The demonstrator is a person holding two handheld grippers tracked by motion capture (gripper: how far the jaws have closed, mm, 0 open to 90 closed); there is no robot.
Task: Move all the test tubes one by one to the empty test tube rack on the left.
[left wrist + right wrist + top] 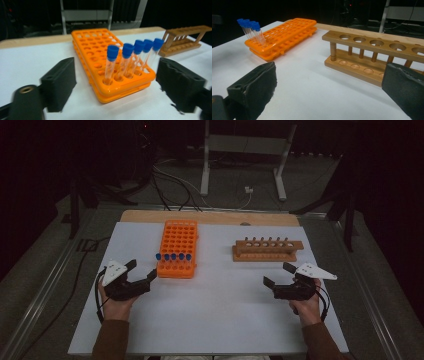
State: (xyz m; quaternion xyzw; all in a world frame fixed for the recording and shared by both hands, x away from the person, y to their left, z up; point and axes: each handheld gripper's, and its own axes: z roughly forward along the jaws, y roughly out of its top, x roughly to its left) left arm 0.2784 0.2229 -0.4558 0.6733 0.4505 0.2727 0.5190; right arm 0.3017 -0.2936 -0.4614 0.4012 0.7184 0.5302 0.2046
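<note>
beside orange rack [178, 249]: left gripper [143, 270] agape

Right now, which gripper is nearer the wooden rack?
Right. The right gripper sits just in front of the wooden rack; the left gripper is across the table beside the orange rack.

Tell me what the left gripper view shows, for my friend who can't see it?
Five clear tubes with blue caps stand in a row in the near end of an orange rack on a white table. The left gripper is open, one black jaw on each side of the rack. A wooden rack sits farther back on the right.
</note>
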